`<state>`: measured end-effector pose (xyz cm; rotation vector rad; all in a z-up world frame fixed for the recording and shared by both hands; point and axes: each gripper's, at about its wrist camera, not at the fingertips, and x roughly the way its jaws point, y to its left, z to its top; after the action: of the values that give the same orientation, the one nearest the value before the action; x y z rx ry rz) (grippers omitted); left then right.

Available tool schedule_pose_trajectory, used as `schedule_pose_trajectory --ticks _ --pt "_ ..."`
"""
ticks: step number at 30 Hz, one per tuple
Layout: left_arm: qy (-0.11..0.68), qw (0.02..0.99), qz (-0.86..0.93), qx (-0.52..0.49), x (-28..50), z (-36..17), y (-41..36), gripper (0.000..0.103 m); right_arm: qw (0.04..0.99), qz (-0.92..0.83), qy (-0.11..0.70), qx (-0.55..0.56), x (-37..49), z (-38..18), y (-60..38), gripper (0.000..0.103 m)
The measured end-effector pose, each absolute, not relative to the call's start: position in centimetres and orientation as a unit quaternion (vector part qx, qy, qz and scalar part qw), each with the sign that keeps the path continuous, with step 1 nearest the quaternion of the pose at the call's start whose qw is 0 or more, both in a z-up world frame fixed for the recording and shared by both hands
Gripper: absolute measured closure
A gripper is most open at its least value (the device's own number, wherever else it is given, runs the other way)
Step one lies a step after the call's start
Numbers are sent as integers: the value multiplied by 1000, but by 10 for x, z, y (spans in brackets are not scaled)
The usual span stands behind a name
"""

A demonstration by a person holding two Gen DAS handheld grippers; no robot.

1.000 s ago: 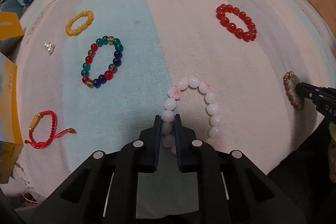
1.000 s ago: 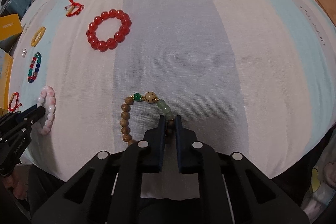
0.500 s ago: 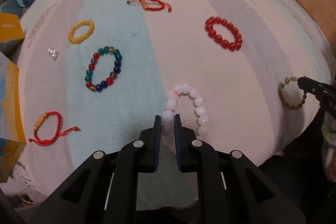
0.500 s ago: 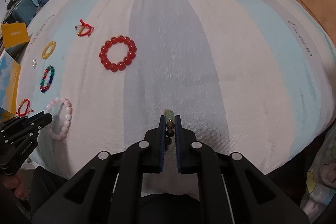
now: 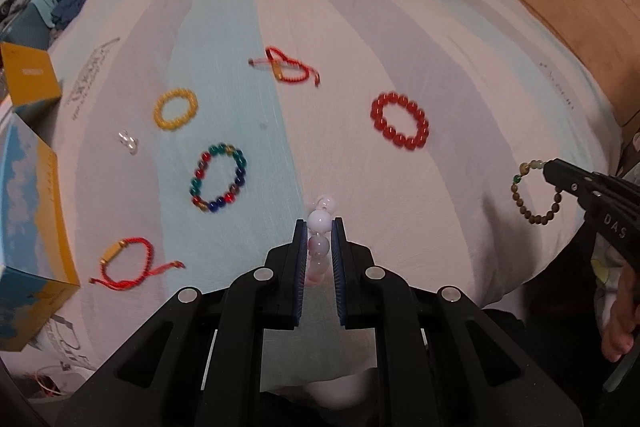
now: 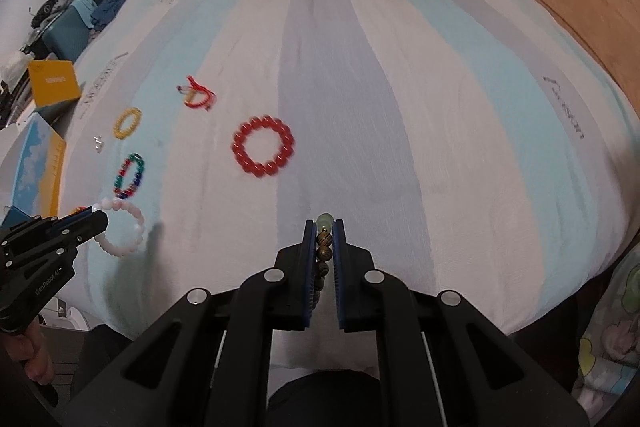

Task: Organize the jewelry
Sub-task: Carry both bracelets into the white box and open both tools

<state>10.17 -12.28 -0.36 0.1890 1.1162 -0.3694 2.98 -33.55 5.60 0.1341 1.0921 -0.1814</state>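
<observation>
Left wrist view: the left gripper [image 5: 320,227] is clamped on the pale pink bracelet [image 5: 319,221], held up off the striped bedspread [image 5: 460,47], with the red bead bracelet [image 5: 399,121] at about 1 o'clock. Right wrist view: the right gripper [image 6: 325,229] is pinching the wooden bead bracelet [image 6: 324,247], and that pink one hangs from the other tongs at 9 o'clock.

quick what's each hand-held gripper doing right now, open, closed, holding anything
Left hand-held gripper: closed on the pink-white bead bracelet, lifted off the bedspread.
Right hand-held gripper: closed on the brown wooden bead bracelet, also lifted.
</observation>
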Motion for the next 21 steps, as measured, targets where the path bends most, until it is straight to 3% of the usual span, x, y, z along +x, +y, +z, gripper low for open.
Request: schedule_pose_trajectory --ticks 12,21 --pt "484 861 -139 70 114 63 -58 92 874 -30 483 34 68 109 -240 96" --pt "445 893 -68 34 134 128 68 92 893 56 447 -9 110 158 -94 96"
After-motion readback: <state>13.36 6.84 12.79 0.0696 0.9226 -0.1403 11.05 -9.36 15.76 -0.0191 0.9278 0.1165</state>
